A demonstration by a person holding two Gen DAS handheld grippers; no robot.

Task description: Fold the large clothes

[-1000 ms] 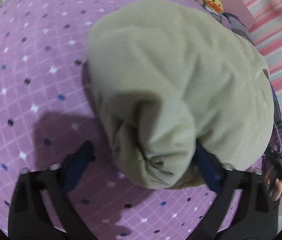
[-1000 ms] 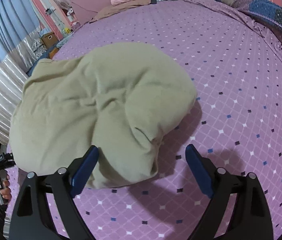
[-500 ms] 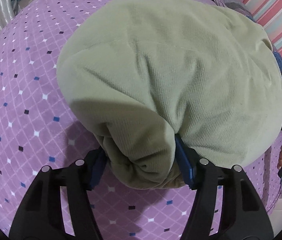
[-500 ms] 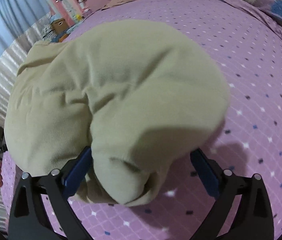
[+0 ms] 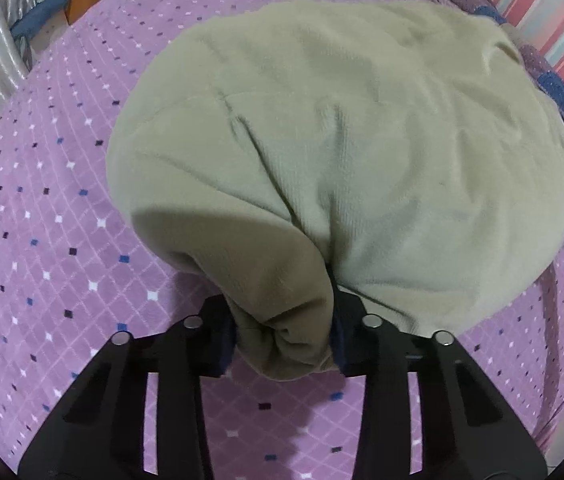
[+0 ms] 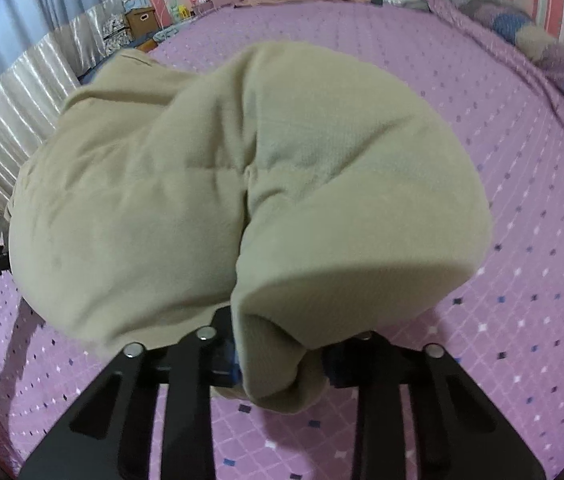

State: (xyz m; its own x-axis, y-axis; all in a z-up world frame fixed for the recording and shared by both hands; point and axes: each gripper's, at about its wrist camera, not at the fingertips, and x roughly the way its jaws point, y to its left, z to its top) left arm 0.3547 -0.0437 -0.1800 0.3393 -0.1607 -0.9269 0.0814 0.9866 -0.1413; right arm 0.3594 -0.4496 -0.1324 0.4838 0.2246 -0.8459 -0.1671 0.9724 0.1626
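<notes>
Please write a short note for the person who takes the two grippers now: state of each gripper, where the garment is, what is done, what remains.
Left gripper: shut on a bunched end of the beige garment.
Right gripper: shut on another bunched end of it.
Garment: hangs rumpled between both grippers, over the purple bedspread.
Done: both ends gripped.
Left: probably spread it flat on the bed, then fold; no neat fold shows yet.
</notes>
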